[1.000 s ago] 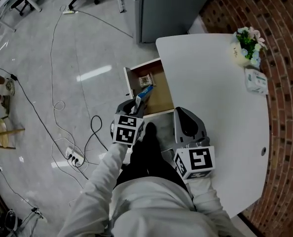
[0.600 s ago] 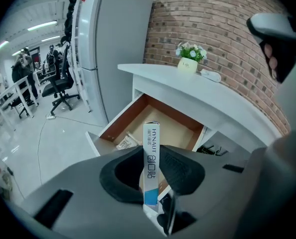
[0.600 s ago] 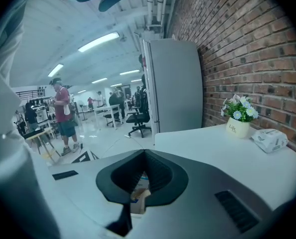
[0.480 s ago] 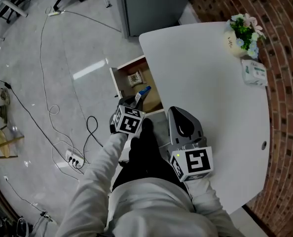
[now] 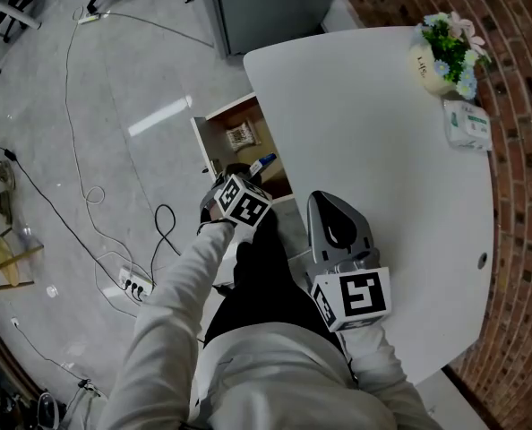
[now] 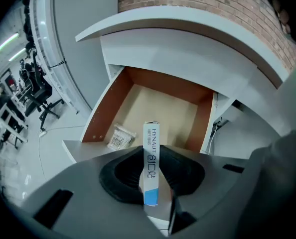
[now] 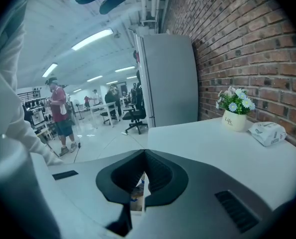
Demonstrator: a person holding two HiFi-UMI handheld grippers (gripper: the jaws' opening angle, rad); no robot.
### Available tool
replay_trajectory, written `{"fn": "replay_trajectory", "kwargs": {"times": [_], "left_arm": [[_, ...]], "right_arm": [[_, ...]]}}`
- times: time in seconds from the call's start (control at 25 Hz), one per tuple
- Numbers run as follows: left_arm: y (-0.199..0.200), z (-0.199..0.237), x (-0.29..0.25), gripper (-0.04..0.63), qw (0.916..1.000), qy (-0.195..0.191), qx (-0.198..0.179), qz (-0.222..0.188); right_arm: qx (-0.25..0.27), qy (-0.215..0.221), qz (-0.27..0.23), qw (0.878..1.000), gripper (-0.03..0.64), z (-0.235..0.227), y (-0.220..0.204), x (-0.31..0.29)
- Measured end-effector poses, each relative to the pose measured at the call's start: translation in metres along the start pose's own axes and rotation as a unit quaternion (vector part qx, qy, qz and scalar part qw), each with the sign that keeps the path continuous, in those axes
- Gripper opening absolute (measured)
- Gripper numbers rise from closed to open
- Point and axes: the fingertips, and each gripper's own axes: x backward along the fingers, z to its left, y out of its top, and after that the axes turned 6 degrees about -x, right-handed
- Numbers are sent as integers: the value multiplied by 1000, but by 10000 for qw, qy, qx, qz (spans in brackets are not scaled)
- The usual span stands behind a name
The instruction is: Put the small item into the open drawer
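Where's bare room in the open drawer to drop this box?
The wooden drawer's tan floor is bare across its middle, back and right side. Only the front-left corner, as the left gripper view shows it, is taken, by a small clear packet. The slim white-and-blue box sits clamped in the left gripper.

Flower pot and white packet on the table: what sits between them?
Nothing: only bare white tabletop separates the flower pot from the white packet, clearest in the head view.
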Motion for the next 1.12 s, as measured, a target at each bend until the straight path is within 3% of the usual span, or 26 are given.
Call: {"fn": "replay_trajectory", "kwargs": {"times": [0.32,0.56,0.8,1.12], "left_arm": [[-12,-5,-36,101,9973,-118,-586,429],[-21,-8,-57,102,9893,-141,-1233,766],[-20,-10,-70,102,9847,-146,-1504,870],[-22,-14,-79,103,9834,-161,-1535,950]], "right_arm": [[46,17,74,10000,26,-1,-5,-4],[45,-1,136,9999,26,-2,-8,-7],[161,35,188,9997,26,-1,-9,-10],[138,-25,340,9993,26,0,-17,-13]]}}
